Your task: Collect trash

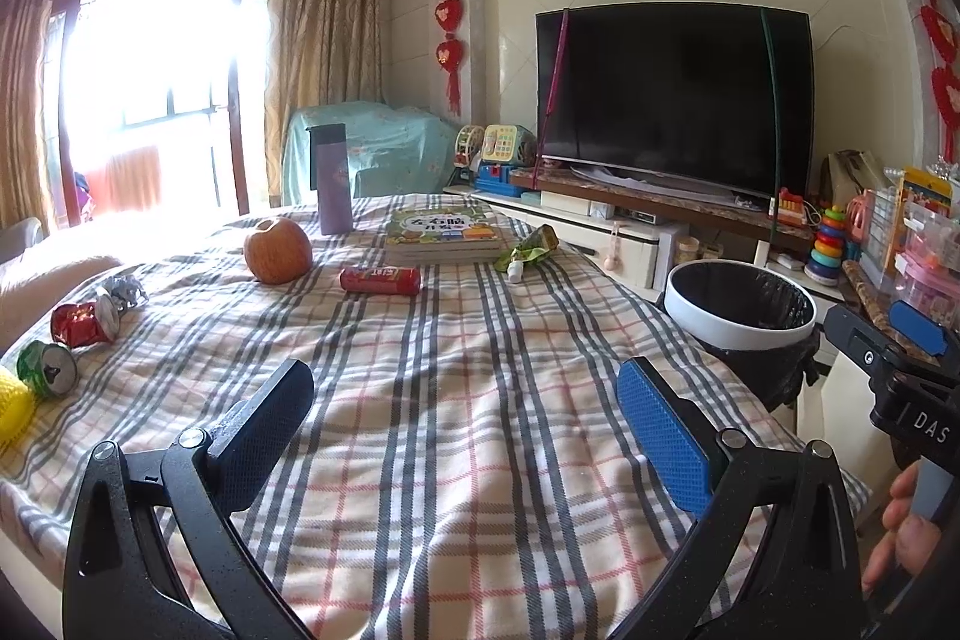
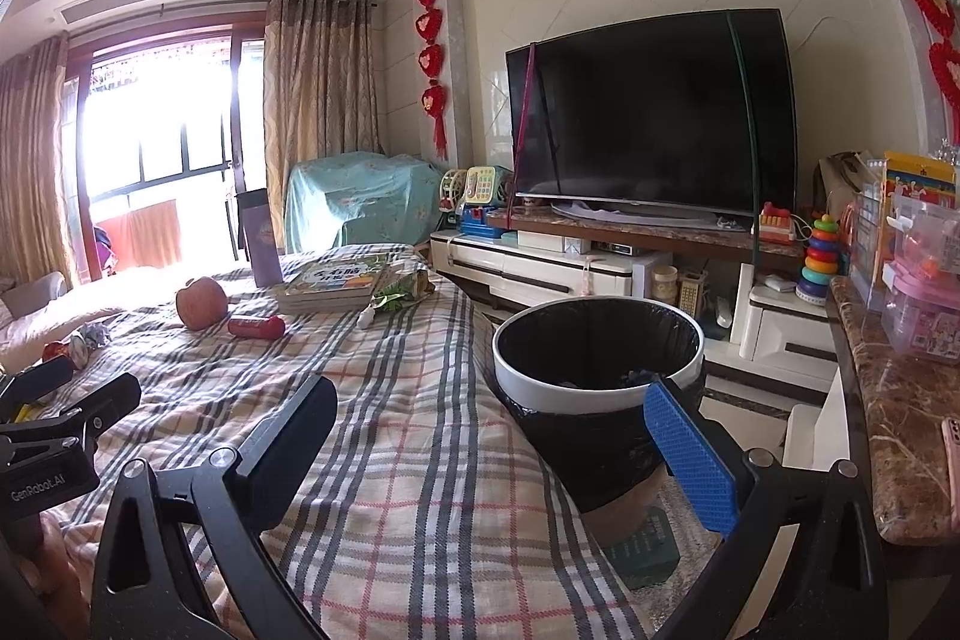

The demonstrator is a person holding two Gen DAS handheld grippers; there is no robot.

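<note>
Trash scattered on plaid-covered bench; bin at its right edge; both jaws wide and empty.

Left gripper (image 1: 465, 433): jaws spread wide, holding nothing, over bare plaid cloth (image 1: 456, 352). Far left of its jaws: green can (image 1: 48, 367), red crushed can (image 1: 84, 322), foil wad (image 1: 125, 290). Ahead of them: apple (image 1: 278, 250), red tube (image 1: 380, 280), green wrapper (image 1: 531, 247) beside stacked books (image 1: 444, 235), purple flask (image 1: 333, 178).
Right gripper (image 2: 492, 451): jaws spread wide, holding nothing; black-lined bin (image 2: 597, 346) just ahead, by the blue pad (image 2: 690, 466).
</note>
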